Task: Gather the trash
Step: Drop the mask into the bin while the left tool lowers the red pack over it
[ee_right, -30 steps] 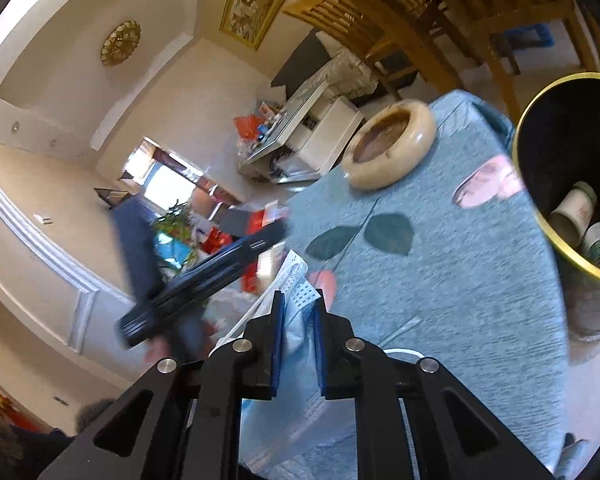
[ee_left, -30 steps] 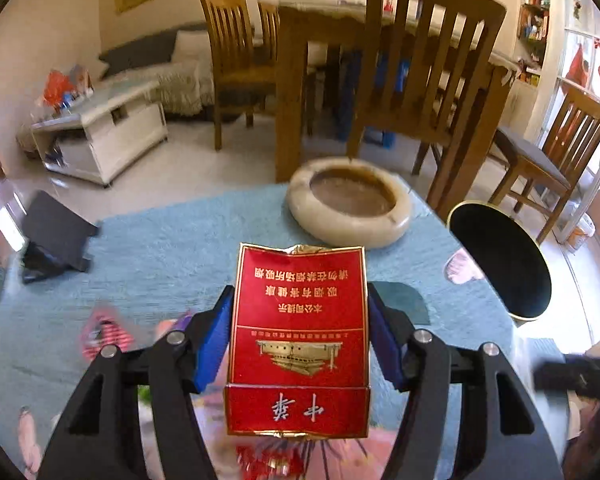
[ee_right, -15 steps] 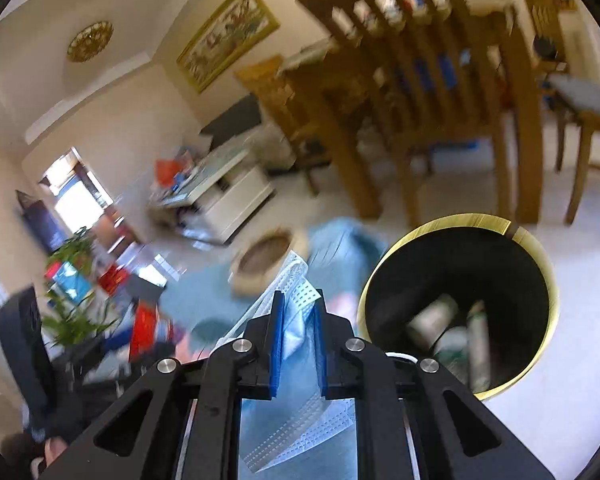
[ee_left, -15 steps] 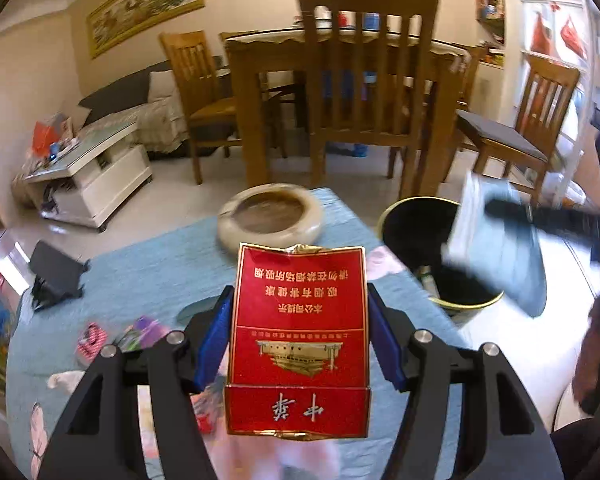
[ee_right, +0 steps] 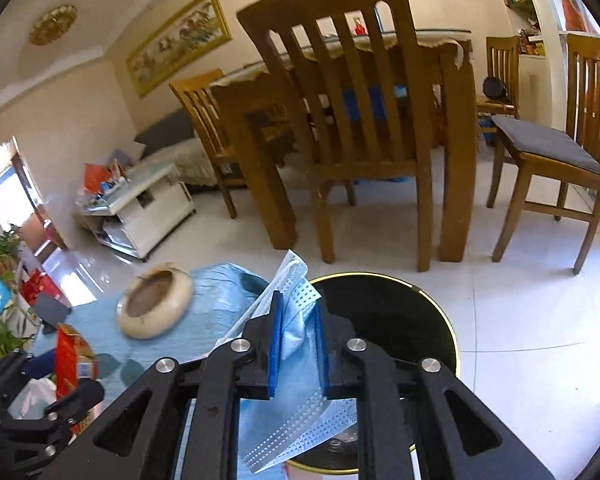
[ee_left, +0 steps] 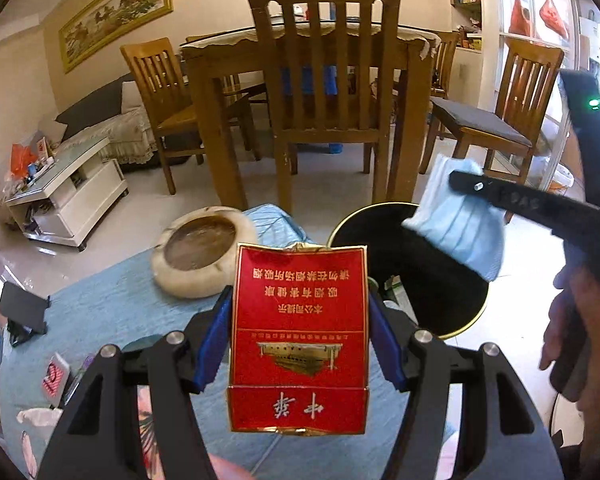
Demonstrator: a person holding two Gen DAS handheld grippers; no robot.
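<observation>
My left gripper [ee_left: 300,334] is shut on a red cigarette pack [ee_left: 300,336] and holds it above the blue tablecloth [ee_left: 112,312], just left of the black gold-rimmed trash bin [ee_left: 432,296]. My right gripper [ee_right: 298,334] is shut on a light blue face mask [ee_right: 296,364] and holds it over the bin [ee_right: 404,320]. In the left wrist view the mask [ee_left: 460,224] hangs above the bin's opening from the right gripper [ee_left: 464,184]. In the right wrist view the pack [ee_right: 70,356] shows at lower left.
A round cream ashtray [ee_left: 202,250] sits on the table's far edge. Small wrappers [ee_left: 56,372] and a black phone stand [ee_left: 22,312] lie at the left. Wooden chairs [ee_left: 328,92] and a dining table stand beyond on the tiled floor.
Both grippers have swung right, from over the table to the bin. The mask now hangs over the bin's opening, and the pack is close to its left rim.
</observation>
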